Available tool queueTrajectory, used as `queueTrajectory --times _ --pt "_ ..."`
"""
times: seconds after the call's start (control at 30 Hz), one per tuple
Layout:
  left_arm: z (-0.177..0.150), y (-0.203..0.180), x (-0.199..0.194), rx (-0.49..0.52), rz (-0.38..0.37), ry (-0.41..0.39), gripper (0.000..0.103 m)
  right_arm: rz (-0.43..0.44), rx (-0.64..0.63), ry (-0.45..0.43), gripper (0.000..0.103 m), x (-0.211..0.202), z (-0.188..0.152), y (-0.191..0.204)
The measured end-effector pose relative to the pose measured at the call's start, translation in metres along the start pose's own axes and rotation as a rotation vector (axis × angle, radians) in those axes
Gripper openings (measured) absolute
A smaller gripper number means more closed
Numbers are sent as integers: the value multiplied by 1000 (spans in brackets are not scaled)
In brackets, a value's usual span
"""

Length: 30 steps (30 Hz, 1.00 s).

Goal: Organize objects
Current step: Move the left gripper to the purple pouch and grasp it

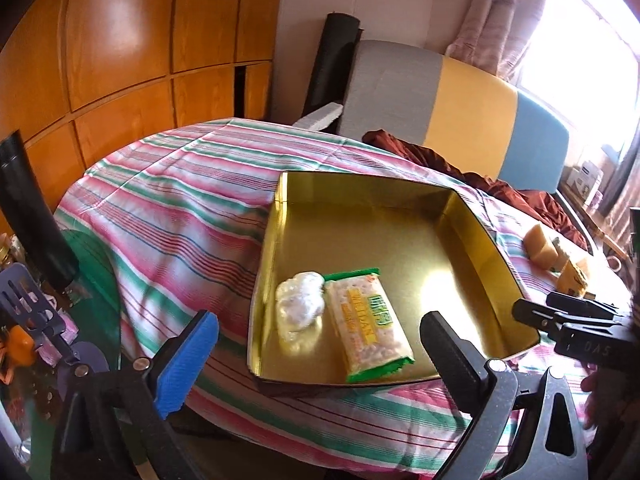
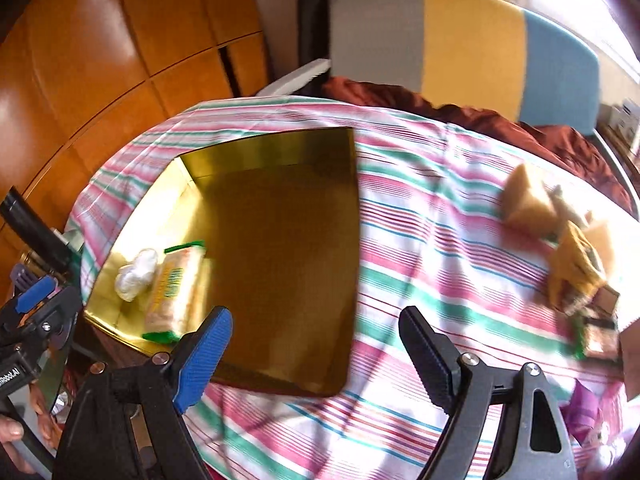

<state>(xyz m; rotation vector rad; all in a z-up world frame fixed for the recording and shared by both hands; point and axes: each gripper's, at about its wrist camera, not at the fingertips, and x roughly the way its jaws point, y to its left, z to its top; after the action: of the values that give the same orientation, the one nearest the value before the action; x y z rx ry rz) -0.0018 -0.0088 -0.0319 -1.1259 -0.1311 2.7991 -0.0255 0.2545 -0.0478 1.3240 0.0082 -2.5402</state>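
Note:
A gold tray (image 1: 400, 208) lies on the striped tablecloth (image 1: 180, 200). In its near left corner sit a green-edged cracker packet (image 1: 368, 328) and a white crumpled bag (image 1: 300, 308). My left gripper (image 1: 324, 356) hangs open over the tray's near edge, with nothing held. The right wrist view shows the same tray (image 2: 280, 220), packet (image 2: 172, 292) and bag (image 2: 136, 268) to the left. My right gripper (image 2: 316, 360) is open and empty, above the tray's near right corner. Yellow snack packets (image 2: 528, 200) lie loose on the cloth at the right.
A chair back (image 1: 472, 92) in grey, yellow and blue stands behind the table, with a red-brown cloth (image 1: 500, 188) draped in front of it. Wooden cabinet doors (image 1: 120, 60) fill the left. Clutter sits by the table's left edge. A small brown packet (image 2: 598, 336) lies near the yellow ones.

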Motion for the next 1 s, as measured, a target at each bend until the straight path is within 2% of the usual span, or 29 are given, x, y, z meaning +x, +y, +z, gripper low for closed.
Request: queueTrajectory --times 0.2,0.4,0.57,0.77,0.9,1.0 --pt "0 -21 -1 41 -24 1 101 -70 105 -8 89 -17 -14 -54" --pt "3 -44 2 88 -76 17 103 -206 219 -24 101 -45 -31 -125" --pt "4 -67 10 128 -133 54 103 -332 387 -55 103 -83 -43 -203" --pt "4 -109 8 235 -202 34 103 -446 551 -137 103 -134 -55 -283" --pt "5 -142 4 313 -269 30 103 -367 720 -176 103 -146 -72 -323" --pt "3 -173 1 389 -333 36 103 -244 836 -203 103 -144 -89 -341"
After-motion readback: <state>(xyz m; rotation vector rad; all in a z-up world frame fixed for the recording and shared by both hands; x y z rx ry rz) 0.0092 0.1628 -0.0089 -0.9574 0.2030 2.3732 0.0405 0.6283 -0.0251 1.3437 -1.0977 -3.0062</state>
